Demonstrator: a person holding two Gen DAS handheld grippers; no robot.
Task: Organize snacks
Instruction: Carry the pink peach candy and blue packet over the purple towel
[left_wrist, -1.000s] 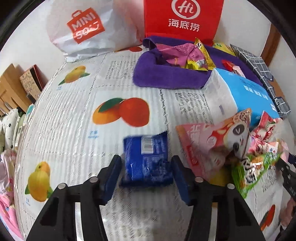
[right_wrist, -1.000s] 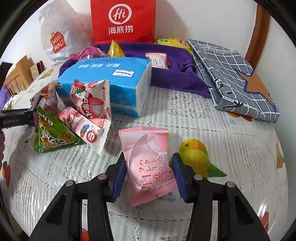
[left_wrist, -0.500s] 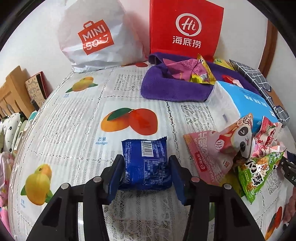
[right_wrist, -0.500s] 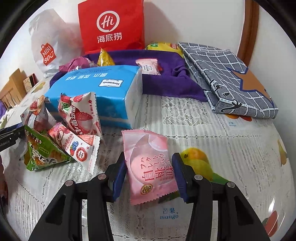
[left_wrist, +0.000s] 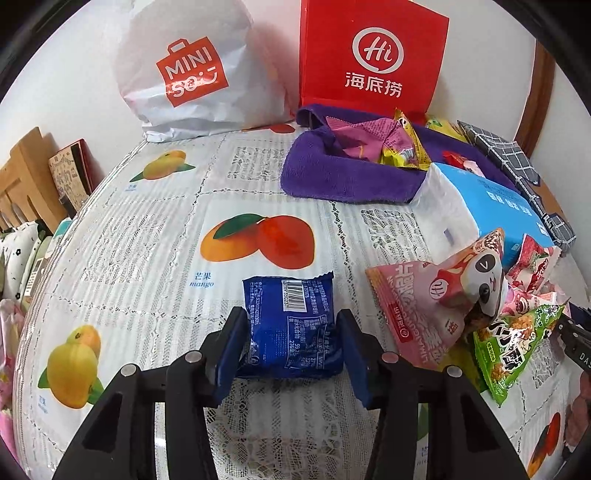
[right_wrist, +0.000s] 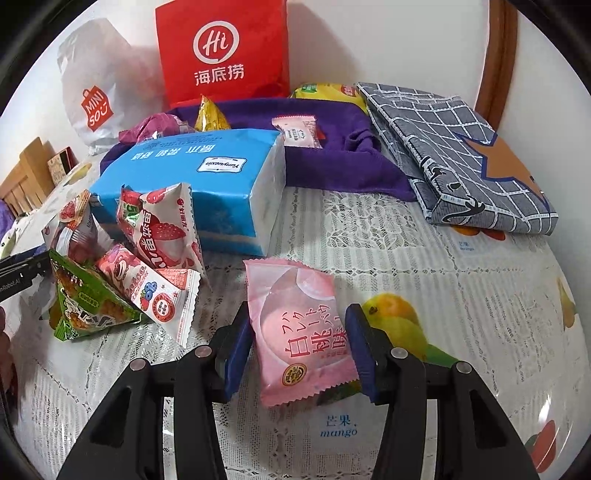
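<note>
- Blue snack packet (left_wrist: 291, 325) lies barcode-up on the fruit-print lace cloth (left_wrist: 155, 236) of the counter, clamped between the pads of the left hand-held gripper (left_wrist: 291, 354).
- Pink peach-print packet (right_wrist: 299, 332) lies between the fingers of the right hand-held gripper (right_wrist: 299, 354); its jaws are opening, and I cannot tell whether the pads touch the wrapper.
- At 3 o'clock of the blue packet: a pink panda-print pouch (left_wrist: 439, 295) leaning on a green pouch (left_wrist: 513, 347).
- At 9 to 10 o'clock of the pink packet: a heap of strawberry-print pouches (right_wrist: 159, 229), touching the blue tissue pack (right_wrist: 199, 184).
- At 12 o'clock, far side: purple towel (right_wrist: 332, 166) carrying small wrapped snacks, red paper bag (left_wrist: 373, 55) and white plastic bag (left_wrist: 184, 66) against the wall.
- At 1 o'clock of the right hand-held gripper: folded grey checked cloth (right_wrist: 458, 158).
</note>
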